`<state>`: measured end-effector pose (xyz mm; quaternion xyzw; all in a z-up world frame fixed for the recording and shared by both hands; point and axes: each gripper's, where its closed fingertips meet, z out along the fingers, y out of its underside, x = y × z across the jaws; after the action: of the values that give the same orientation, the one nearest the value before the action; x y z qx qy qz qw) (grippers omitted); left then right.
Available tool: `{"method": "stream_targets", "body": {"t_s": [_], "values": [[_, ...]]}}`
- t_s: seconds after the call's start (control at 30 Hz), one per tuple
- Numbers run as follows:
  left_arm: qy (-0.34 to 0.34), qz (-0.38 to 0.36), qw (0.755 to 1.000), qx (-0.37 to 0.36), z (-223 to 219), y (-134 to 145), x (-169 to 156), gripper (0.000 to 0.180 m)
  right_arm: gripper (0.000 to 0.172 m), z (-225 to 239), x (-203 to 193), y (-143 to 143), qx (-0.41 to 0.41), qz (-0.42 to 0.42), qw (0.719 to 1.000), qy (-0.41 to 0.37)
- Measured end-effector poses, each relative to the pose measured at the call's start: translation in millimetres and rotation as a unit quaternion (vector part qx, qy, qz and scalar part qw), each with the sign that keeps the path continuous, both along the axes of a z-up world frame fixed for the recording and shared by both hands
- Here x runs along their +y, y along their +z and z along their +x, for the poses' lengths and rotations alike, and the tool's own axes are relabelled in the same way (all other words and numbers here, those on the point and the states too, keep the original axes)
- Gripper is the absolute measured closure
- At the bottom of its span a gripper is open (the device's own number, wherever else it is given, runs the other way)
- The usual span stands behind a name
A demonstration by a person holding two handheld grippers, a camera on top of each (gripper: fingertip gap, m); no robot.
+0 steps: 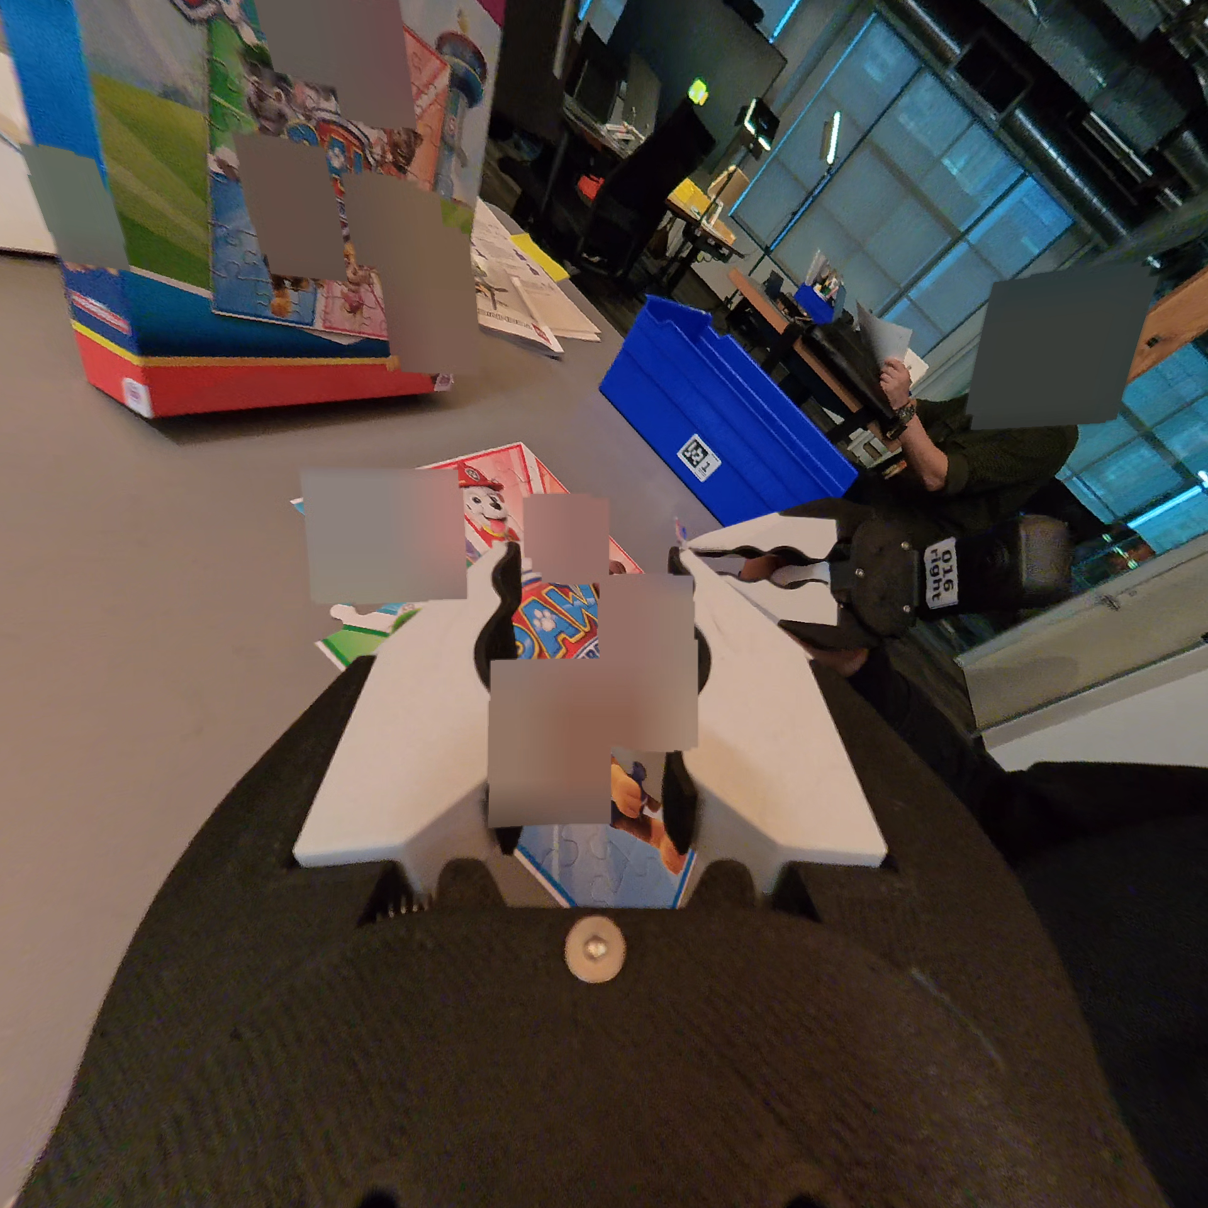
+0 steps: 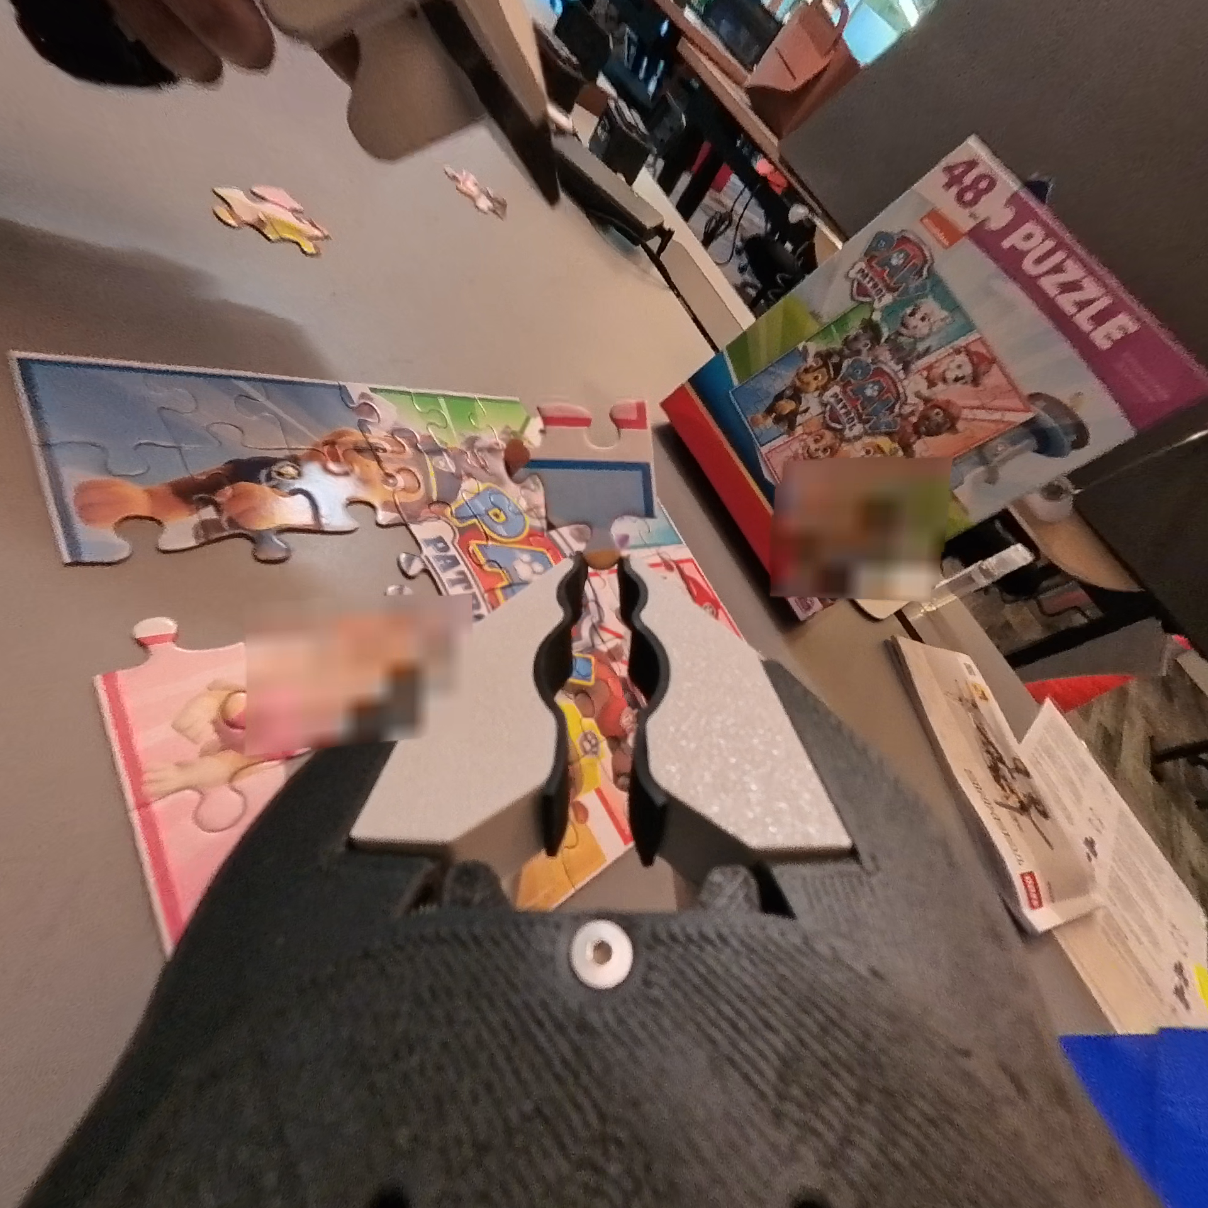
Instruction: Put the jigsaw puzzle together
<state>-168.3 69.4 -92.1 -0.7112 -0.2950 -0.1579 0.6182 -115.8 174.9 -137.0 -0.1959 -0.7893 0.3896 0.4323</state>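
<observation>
The puzzle piece (image 2: 591,487) I'm watching sits at the tip of my right tongs (image 2: 598,572). They are nearly pressed together and pinch it by its lower tab, so it stands on edge above the part-built puzzle (image 2: 261,457) lying flat on the grey bench (image 2: 425,314).

At 2 o'clock from the piece a puzzle box (image 2: 915,366) stands upright; I cannot see what is inside it. In the left wrist view a blue bin (image 1: 719,405) sits at 1 o'clock beyond the puzzle, its inside hidden from me.

In that same view the right tool comes in almost level from 3 o'clock, its tips close to my left tool's right finger. My left tongs (image 1: 595,562) hang over the middle of the puzzle, spread wide and gripping nothing.

A pink joined section (image 2: 189,719) lies at 8 o'clock from the right tongs. Loose pieces (image 2: 268,219) lie at 11 o'clock, and booklets (image 2: 1020,804) at 4 o'clock.
</observation>
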Motion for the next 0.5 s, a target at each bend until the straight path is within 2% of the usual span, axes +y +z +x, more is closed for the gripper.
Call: {"method": "stream_targets", "body": {"t_s": [0.1, 0.3, 0.43, 0.5], "values": [[0.026, -0.005, 1.000, 0.008, -12.7, 2.8, -8.4, 0.136, 0.163, -17.3, 1.3, -0.9, -0.021, 0.014, 1.000, -0.015], [0.072, -0.038, 0.995, 0.062, -54.1, 8.8, -5.4, 0.137, 0.162, -56.8, -24.7, 13.7, -0.022, 0.059, 0.998, 0.011], [0.099, -0.042, 0.991, 0.078, -80.0, -5.6, -3.8, 0.140, 0.162, -84.8, -41.4, 10.0, -0.044, 0.074, 0.996, 0.031], [0.100, -0.051, 0.992, 0.058, -82.3, -18.7, -10.9, 0.139, 0.162, -92.6, -47.9, 3.4, -0.061, 0.065, 0.995, 0.040]]}}
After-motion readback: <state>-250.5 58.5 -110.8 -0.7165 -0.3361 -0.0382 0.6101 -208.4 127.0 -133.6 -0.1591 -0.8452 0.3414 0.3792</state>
